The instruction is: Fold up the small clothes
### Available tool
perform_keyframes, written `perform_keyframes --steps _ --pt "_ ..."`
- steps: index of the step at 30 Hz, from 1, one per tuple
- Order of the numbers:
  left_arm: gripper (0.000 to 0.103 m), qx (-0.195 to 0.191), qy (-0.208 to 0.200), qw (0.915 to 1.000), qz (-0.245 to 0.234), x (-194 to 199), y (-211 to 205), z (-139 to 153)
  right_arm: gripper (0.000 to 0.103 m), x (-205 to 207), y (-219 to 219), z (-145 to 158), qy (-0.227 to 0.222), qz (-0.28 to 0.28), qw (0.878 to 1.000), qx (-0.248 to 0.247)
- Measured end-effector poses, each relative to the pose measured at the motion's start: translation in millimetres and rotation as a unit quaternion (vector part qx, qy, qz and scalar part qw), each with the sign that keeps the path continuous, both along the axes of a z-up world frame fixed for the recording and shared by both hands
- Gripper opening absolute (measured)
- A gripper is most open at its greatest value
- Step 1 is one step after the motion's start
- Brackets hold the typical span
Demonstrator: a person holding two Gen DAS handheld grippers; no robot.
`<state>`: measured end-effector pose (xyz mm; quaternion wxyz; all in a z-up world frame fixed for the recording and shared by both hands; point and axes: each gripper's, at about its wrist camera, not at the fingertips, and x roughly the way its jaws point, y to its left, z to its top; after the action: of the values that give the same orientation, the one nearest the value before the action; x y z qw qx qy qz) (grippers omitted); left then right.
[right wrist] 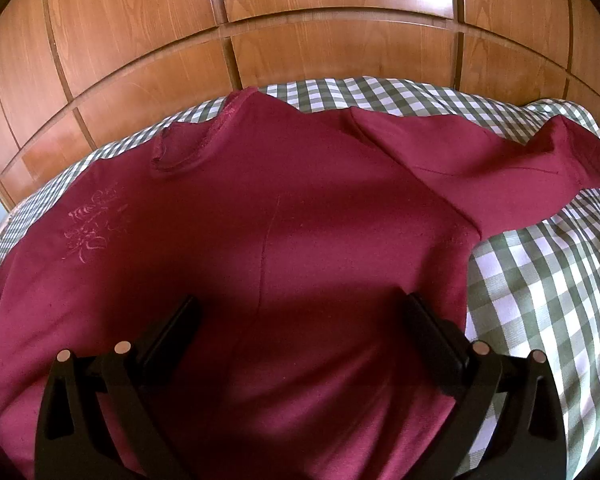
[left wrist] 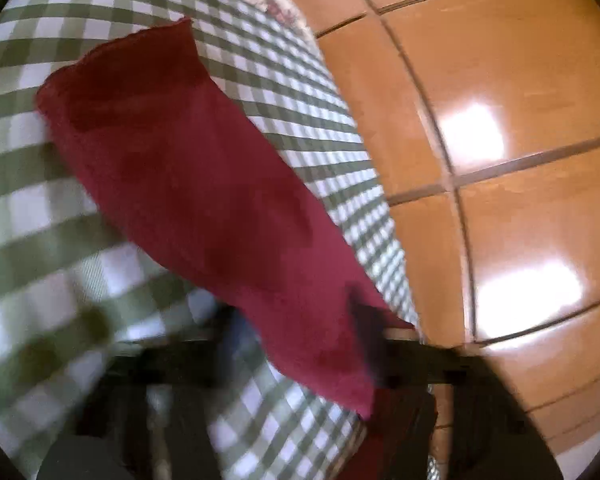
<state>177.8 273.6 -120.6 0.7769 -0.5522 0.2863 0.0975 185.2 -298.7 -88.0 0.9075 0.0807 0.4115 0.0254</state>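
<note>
The dark red shirt [right wrist: 268,216] lies spread on a bed covered by a green and white checked cover [right wrist: 540,280]. Behind the bed stands a wardrobe of orange-brown wood panels [right wrist: 332,52].

In the right wrist view, the right gripper [right wrist: 300,316] hovers just above the body of the shirt. Its two black fingers [right wrist: 432,332] stand wide apart, and nothing is held between them; only the flat red cloth is seen under the gap. Ahead of this gripper and to its left is the neck opening [right wrist: 180,152] of the shirt, and further left a pale embroidered pattern [right wrist: 92,220]. Ahead and to its right one sleeve [right wrist: 500,160] stretches out across the checked cover toward the far edge of the bed.

The left wrist view is blurred. Here the left gripper [left wrist: 374,344] is closed, and it pinches a part of the red cloth at its near end. From the gripper a long strip of this cloth [left wrist: 188,168], which looks like a sleeve, runs forward and to the left, above the checked cover, and ends in an open hem [left wrist: 132,40]. Whether the strip touches the cover or hangs a little over it, I cannot tell. To the right of this gripper the wood panels fill the view, with bright reflections of light on them.
</note>
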Motion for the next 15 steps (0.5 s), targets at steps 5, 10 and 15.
perform_keyframes --steps 5,10,15 --pt "0.008 0.060 0.022 0.9979 -0.011 24 17 8 0.101 0 0 0 0.000 0.000 1.000 0.000" --pt "0.007 0.133 0.023 0.9908 -0.004 50 49 28 0.101 1 -1 -2 0.001 0.000 1.000 -0.002" --pt "0.007 0.179 0.039 0.9831 0.005 69 71 36 0.101 1 -1 -3 0.002 0.000 1.000 -0.003"
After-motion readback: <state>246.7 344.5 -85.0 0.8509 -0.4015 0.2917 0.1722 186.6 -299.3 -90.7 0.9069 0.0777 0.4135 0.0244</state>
